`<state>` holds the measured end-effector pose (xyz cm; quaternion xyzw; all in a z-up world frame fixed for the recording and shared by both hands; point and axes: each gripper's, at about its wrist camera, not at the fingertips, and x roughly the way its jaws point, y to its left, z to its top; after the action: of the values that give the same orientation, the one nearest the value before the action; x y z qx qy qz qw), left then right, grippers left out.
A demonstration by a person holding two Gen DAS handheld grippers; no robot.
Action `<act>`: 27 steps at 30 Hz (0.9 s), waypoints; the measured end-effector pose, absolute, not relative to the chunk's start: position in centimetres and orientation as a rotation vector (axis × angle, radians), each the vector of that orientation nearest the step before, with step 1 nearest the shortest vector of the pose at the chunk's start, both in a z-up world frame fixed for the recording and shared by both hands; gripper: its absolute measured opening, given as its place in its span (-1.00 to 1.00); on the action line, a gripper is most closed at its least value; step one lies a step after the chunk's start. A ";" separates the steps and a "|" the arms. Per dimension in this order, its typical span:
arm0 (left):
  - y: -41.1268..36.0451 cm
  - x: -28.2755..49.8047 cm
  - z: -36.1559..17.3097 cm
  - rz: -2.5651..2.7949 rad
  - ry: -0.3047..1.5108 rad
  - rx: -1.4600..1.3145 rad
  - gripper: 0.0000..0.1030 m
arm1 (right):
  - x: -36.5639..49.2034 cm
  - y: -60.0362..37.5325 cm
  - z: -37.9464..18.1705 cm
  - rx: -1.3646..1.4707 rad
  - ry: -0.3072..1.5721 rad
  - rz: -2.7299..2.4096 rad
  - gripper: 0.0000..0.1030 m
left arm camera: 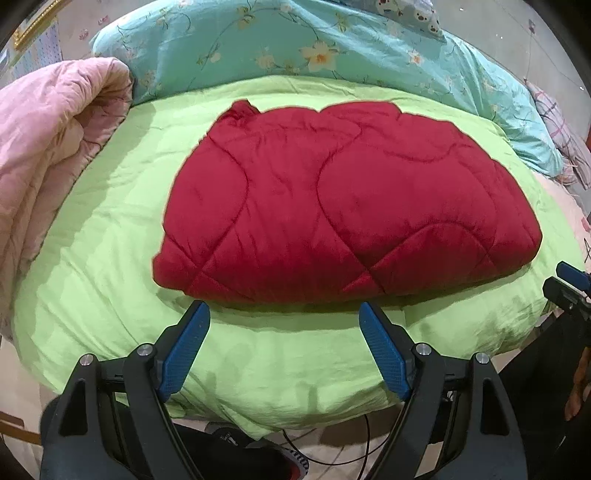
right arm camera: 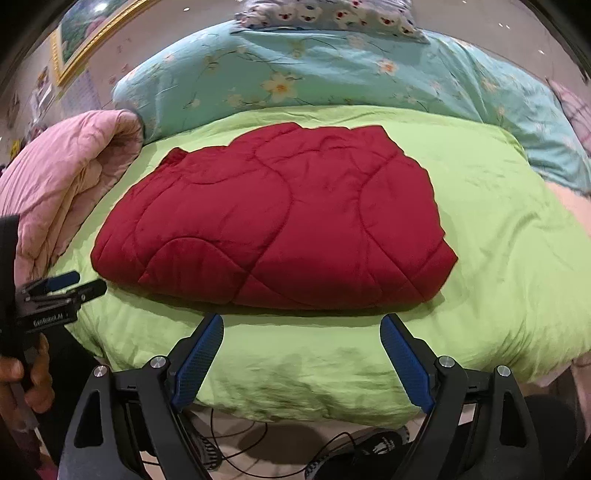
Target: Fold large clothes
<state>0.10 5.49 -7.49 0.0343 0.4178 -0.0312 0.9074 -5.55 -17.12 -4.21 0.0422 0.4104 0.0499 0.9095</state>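
Nearest, on the floor: dark shoes (right arm camera: 373, 448) and a thin black cable (right arm camera: 240, 443) trailing below the bed edge. Just above, left gripper (left arm camera: 282, 314) with blue pads spread wide, pinching nothing, held level over the near rim of the lime-green sheet (left arm camera: 110, 258) and aimed at the front edge of the bundle. Right gripper (right arm camera: 303, 325) likewise spread wide and empty, hovering short of the same edge, slightly further toward the bundle's right end. In the right wrist view, the left tool again at the frame's left edge, gripped by a bare hand (right arm camera: 26, 376) at about bed height.

Next out, the red quilted garment (left arm camera: 332, 206): already doubled into a thick, roughly rectangular pad, lying flat in the middle of the green sheet, near edge rounded like a fold, far-left corner poking up a little. Neither tool touching it.

Judged step: between folds, or close to finished. Probably one more halving left, calling for both tools to close on the corners of one short end and carry it across; alternatively just a tidy of the far-left corner.

Beyond, left: rolled pink quilt (left arm camera: 55, 140). Furthest: teal floral duvet (left arm camera: 295, 44) across the head of the bed, a patterned pillow (right arm camera: 325, 16) on top.
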 end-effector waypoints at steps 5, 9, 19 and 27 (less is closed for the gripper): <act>5.9 -0.3 -4.3 -0.058 0.803 0.083 0.67 | -5.5 -16.4 -1.6 0.044 0.808 0.139 0.72; 5.8 -0.3 -2.6 -0.049 0.778 0.102 0.72 | -5.3 -16.4 0.6 0.026 0.766 0.143 0.91; 4.7 1.3 -4.4 0.010 0.823 0.165 0.73 | -3.3 -16.3 0.0 0.017 0.808 0.147 0.94; 4.6 2.6 -4.9 0.045 0.843 0.175 0.73 | -1.5 -16.4 -1.9 0.035 0.864 0.147 0.94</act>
<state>2.62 4.56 -4.91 0.0848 0.4084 0.0218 0.9086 -1.49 -16.42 -1.87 0.0171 0.4183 0.0711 0.9054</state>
